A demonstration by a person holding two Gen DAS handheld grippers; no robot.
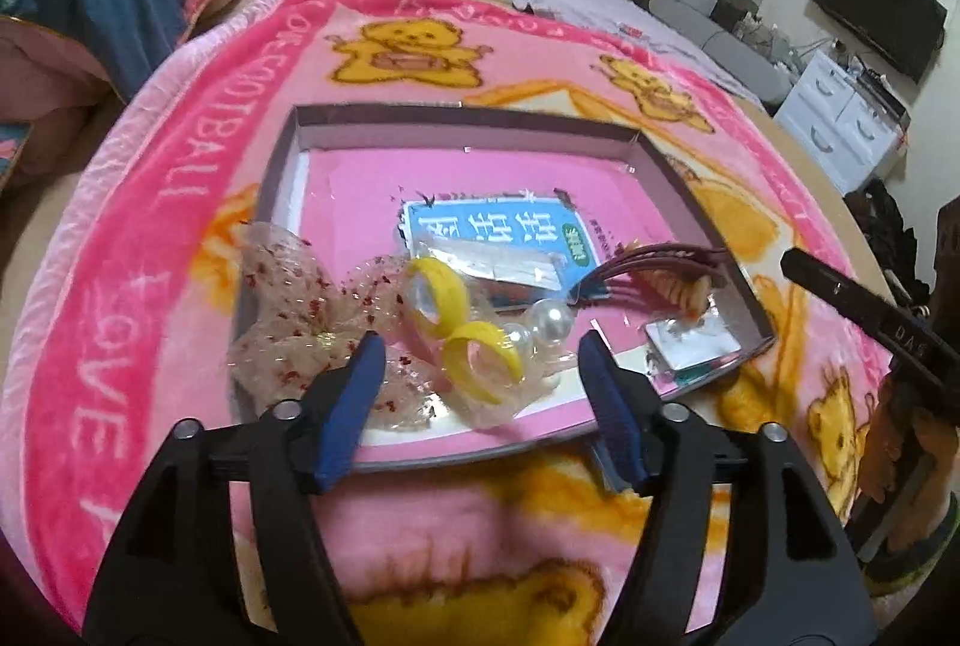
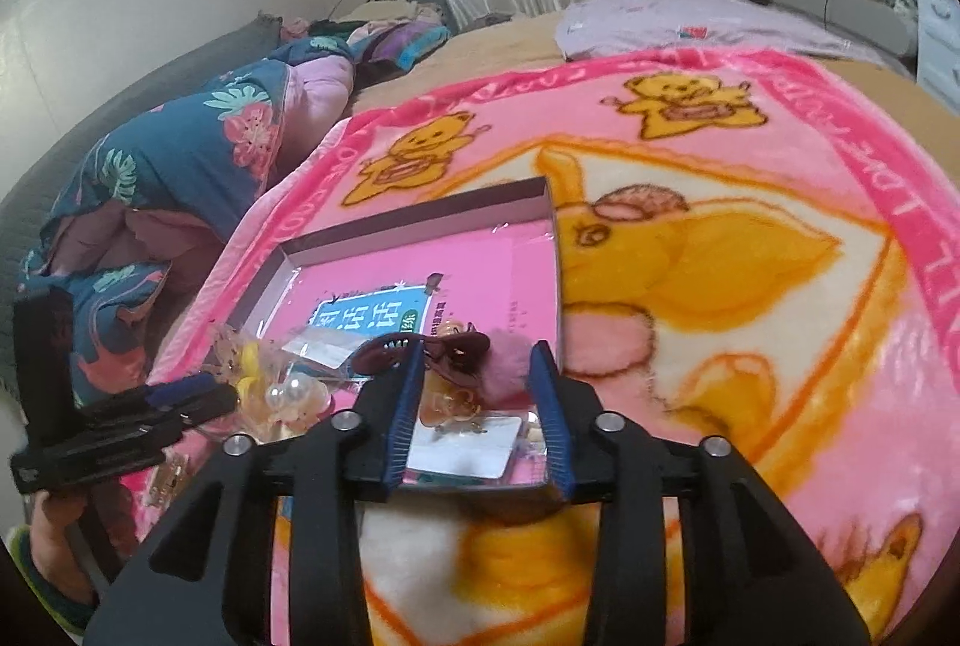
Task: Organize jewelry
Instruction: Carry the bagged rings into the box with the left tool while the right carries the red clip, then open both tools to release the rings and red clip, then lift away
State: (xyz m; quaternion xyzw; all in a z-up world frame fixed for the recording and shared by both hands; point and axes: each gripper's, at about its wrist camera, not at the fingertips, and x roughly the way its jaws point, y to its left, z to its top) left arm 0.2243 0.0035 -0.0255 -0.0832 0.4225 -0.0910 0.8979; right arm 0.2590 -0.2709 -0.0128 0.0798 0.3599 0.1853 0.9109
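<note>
**Both tools poised over the jewelry tray, nothing picked yet**

The jewelry sits bunched along the near edge of a shallow cardboard tray (image 1: 630, 139) lined in pink. From the left: a clear bag with red flecks (image 1: 288, 310), 2 yellow rings (image 1: 459, 331) in clear wrap, 2 pearl beads (image 1: 543, 322) touching each other just beside the rings, then a dark red hair comb (image 1: 648, 265) and a small white card (image 1: 690, 346) near the right corner. A blue printed booklet (image 1: 498, 232) lies flat behind them.

The left tool (image 1: 480, 376) hovers with its blue pads spread wide, framing the rings and pearls, holding nothing. The right tool (image 2: 477, 400) is likewise spread, straddling the comb, a pink fuzzy piece (image 2: 504, 361) and the card, gripping nothing.

This looks like the sorting stage, at the point of choosing a piece. The next move likely calls for lowering 1 tool and closing gently on a single item without dragging its neighbours.

The tray rests on a pink bear-print blanket (image 1: 180, 166) spread over a bed.
</note>
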